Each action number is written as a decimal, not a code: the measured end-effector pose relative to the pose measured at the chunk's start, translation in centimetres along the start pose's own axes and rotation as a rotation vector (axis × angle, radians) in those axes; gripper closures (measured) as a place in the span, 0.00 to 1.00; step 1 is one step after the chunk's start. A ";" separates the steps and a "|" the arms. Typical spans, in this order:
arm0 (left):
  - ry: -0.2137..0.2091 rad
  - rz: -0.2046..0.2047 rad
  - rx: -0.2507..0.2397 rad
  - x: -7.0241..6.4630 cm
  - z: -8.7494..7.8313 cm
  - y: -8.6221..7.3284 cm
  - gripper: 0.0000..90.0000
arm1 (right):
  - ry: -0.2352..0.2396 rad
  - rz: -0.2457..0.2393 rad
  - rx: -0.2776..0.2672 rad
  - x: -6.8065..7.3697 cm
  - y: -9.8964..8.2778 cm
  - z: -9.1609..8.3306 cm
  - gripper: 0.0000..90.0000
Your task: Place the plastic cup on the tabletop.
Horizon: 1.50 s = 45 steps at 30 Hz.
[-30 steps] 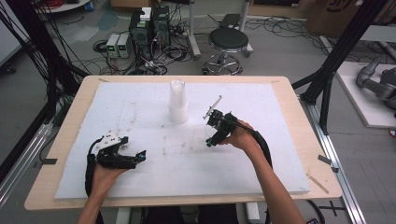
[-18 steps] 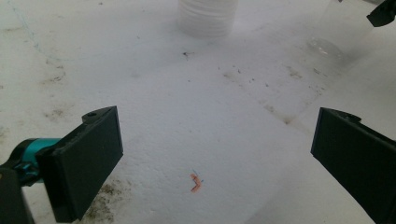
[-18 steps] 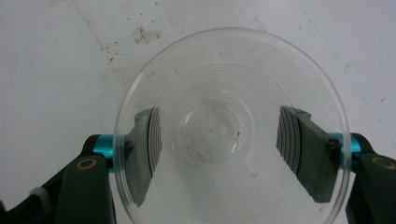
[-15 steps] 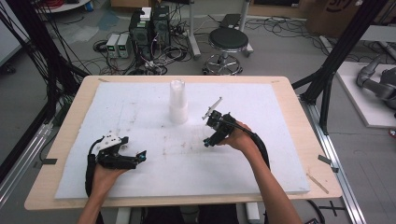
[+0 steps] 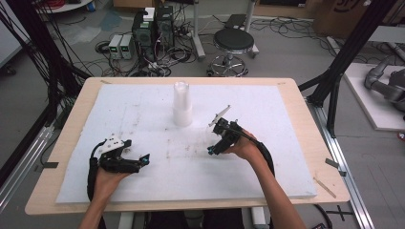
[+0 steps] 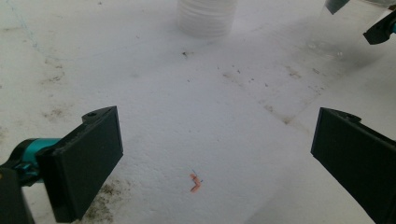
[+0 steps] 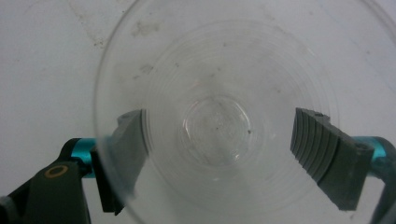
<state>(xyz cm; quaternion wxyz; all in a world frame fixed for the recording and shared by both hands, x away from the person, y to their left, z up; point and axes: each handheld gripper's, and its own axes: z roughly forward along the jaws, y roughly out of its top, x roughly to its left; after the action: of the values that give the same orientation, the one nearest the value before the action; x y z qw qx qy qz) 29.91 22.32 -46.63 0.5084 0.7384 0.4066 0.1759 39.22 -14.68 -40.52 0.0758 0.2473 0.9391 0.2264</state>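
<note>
a single clear plastic cup [image 7: 219,126] stands upright on the white foam sheet [image 5: 143,105] of the bench, just to the right of the tall stack of clear plastic cups [image 5: 182,105]. the right gripper [image 5: 217,143] is over it; its jaws have just been opening and stand released around the cup, not pressing it. the left gripper [image 5: 138,162] rests well left of the stack, jaws wide apart and holding nothing.

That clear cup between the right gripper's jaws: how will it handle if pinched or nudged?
The clear cup looks thin-walled and empty, so probably light and easily squashed. Its smooth plastic may slip between the right gripper pads, now standing open around it. Tall like the cup stack, it could tip when nudged.
</note>
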 end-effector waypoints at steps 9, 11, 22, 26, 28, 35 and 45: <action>-0.001 -0.001 -0.001 0.0 0.0 0.0 0.02 | -0.021 0.016 -0.032 -0.1 -0.3 -0.6 0.21; -0.001 -0.003 -0.002 0.0 0.0 0.0 0.02 | -0.023 0.023 -0.035 -0.1 -0.4 -0.6 0.21; 0.007 -0.015 -0.013 0.1 -0.1 -0.1 0.02 | -0.038 0.077 -0.198 0.5 -4.4 -2.9 0.21; 0.008 -0.011 -0.010 0.1 -0.1 0.0 0.02 | -0.078 0.106 -0.279 0.8 -6.7 -3.8 0.21; 0.010 -0.011 -0.011 0.1 -0.1 -0.1 0.02 | -0.102 0.131 -0.323 0.9 -7.8 -4.2 0.21; 0.018 -0.009 -0.021 0.0 -0.2 -0.1 0.02 | -0.172 0.199 -0.490 0.4 -11.9 -4.7 0.21; 0.031 -0.030 -0.052 0.1 -0.5 -0.2 0.02 | -0.245 0.228 -0.655 0.3 -14.9 -4.7 0.21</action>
<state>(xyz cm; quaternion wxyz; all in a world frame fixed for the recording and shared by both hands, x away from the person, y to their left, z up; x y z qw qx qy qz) 29.55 22.76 -46.66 0.5237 0.7159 0.4209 0.1902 31.32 -27.93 -43.28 0.2373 0.3381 0.7671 0.4909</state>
